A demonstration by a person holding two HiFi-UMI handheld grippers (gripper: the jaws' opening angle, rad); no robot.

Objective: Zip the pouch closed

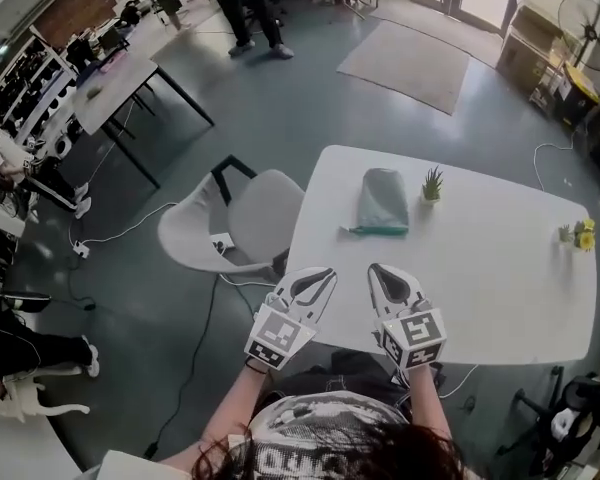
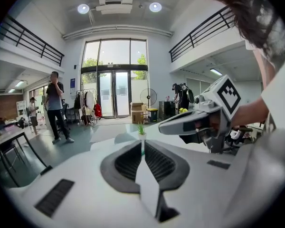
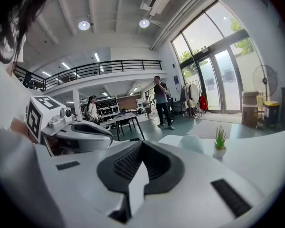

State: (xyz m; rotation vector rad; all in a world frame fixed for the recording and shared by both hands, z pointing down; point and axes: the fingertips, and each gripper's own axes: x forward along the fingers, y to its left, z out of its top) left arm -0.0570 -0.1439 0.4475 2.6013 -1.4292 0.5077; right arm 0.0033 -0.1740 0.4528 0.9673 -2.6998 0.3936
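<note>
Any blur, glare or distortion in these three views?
Head view: sharp, evenly lit, pouch clearly visible. Left gripper view: heavy fisheye, dark corners, left tongs slightly soft up close. Right gripper view: same fisheye, windows bright at right, potted plant readable.

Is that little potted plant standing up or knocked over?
Upright: the plant stands in its pot on the table beside the pouch, leaves pointing up.

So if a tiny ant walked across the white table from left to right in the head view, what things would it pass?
grey pouch → little spiky green plant → pot with yellow flowers
</note>
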